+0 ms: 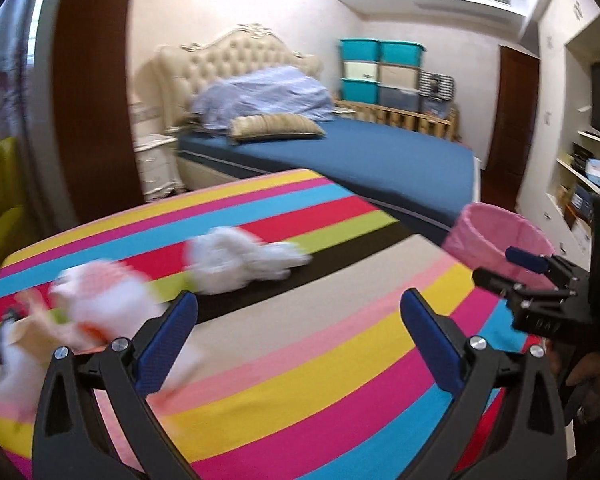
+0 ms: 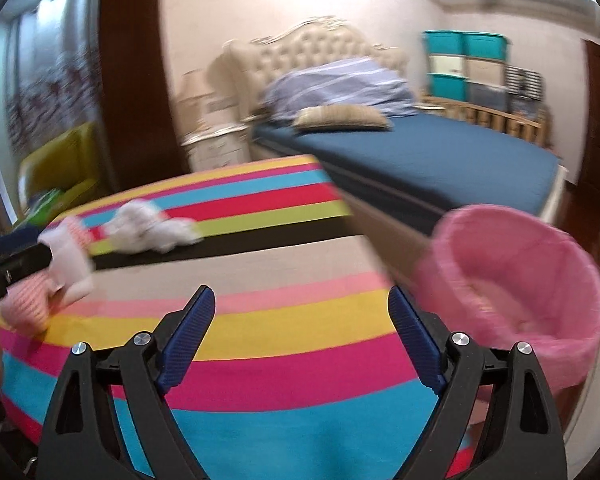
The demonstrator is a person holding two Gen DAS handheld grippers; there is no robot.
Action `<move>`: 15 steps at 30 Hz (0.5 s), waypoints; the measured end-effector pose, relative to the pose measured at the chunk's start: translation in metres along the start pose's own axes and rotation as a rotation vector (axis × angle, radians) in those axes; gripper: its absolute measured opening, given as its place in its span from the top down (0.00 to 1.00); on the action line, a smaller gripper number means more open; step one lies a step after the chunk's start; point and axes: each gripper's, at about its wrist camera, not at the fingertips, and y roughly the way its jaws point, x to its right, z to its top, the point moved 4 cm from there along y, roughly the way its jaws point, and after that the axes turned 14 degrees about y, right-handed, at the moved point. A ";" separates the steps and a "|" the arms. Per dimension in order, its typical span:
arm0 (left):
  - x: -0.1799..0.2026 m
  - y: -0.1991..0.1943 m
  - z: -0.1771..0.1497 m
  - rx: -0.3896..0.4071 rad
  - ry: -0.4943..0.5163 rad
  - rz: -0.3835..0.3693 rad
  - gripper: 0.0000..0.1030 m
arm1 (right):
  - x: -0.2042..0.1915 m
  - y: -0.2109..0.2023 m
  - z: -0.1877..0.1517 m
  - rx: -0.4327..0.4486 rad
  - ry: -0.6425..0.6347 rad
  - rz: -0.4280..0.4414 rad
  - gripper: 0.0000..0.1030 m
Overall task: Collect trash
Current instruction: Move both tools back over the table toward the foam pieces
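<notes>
A striped, many-coloured table (image 1: 300, 360) carries crumpled white tissue (image 1: 240, 260) at its middle and a blurred white-and-pink wrapper pile (image 1: 96, 304) at the left. My left gripper (image 1: 298, 304) is open and empty above the table, just right of the wrapper pile. My right gripper (image 2: 300, 300) is open and empty above the table near its right edge; it also shows in the left wrist view (image 1: 528, 276). A bin with a pink liner (image 2: 512, 280) stands right of the table. The tissue (image 2: 152, 232) and wrappers (image 2: 68, 264) lie far left in the right wrist view.
A bed with a blue sheet (image 1: 360, 156) stands behind the table. A white nightstand (image 1: 156, 160) and a yellow-green chair (image 1: 0, 184) are at the left. Shelves (image 1: 580, 168) line the right wall, and stacked storage boxes (image 1: 380, 72) stand at the back.
</notes>
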 end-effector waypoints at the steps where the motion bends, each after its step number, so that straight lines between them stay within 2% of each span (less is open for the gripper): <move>1: -0.017 -0.014 -0.008 0.004 -0.015 0.032 0.05 | -0.014 0.002 -0.004 -0.010 -0.017 0.017 0.19; 7: -0.087 -0.072 -0.059 -0.023 -0.081 0.194 0.05 | -0.113 0.002 -0.033 -0.062 -0.131 0.152 0.19; 15: -0.169 -0.120 -0.143 -0.118 -0.218 0.351 0.05 | -0.202 -0.007 -0.062 -0.127 -0.207 0.297 0.19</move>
